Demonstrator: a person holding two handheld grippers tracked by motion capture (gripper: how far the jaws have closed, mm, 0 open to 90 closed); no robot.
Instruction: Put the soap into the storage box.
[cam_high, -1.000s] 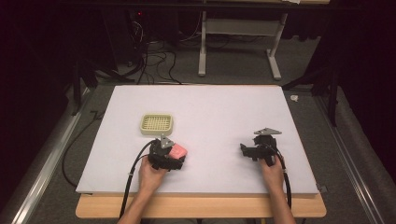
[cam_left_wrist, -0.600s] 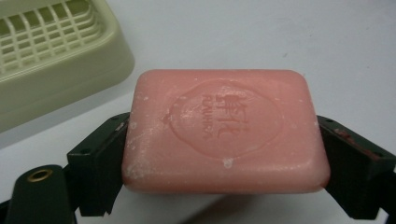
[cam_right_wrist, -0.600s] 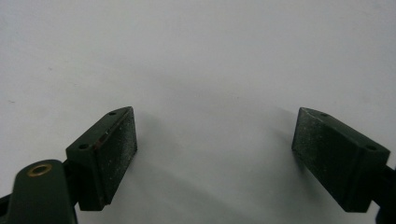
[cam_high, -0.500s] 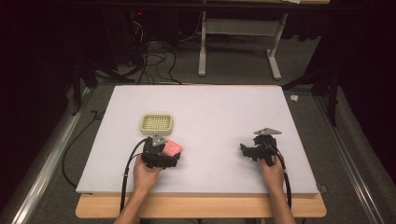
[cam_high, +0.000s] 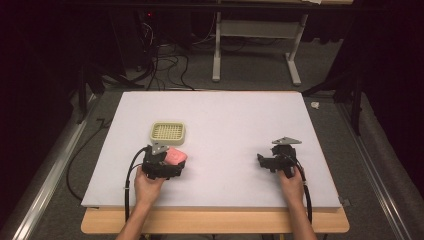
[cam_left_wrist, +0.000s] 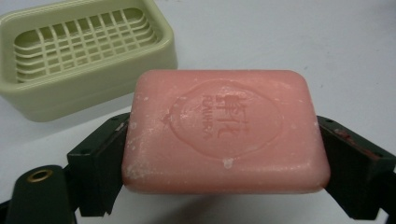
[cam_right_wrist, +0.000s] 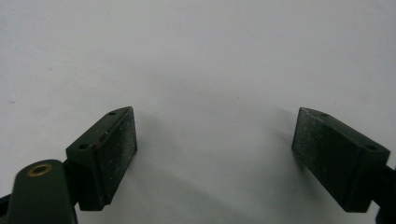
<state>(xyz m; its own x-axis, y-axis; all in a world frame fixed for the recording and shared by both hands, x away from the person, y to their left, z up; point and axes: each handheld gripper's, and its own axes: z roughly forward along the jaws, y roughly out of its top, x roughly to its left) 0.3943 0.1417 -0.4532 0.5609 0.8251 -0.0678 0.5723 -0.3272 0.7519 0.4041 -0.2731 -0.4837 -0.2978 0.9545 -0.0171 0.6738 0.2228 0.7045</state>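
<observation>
From up top, the white bench (cam_high: 220, 145) has the person's 2 hands coming in from the near edge. The left gripper (cam_high: 167, 162) sits near the front-left part of the board with a pink soap bar (cam_high: 176, 156) clamped in its fingers, and a pale green soap dish (cam_high: 168, 132) stands just beyond it, close but not touching as far as I can see. The right gripper (cam_high: 264, 162) is well apart on the other side, low over bare board, with its grey plate on top. Its cable trails back along the forearm.

Left gripper view: the soap bar (cam_left_wrist: 224, 130) is pinched by its 2 short ends between the black fingers (cam_left_wrist: 100, 163), lying flat with the stamped oval logo facing up and some white flecks along its edges. There's a shadow under it, so it looks lifted a bit off the bench. The soap dish (cam_left_wrist: 88, 51) is up at the top left, empty, with the grid floor showing.

Right gripper view: its fingers (cam_right_wrist: 105, 156) are spread wide with nothing between them, just plain white bench (cam_right_wrist: 201, 60) underneath.
</observation>
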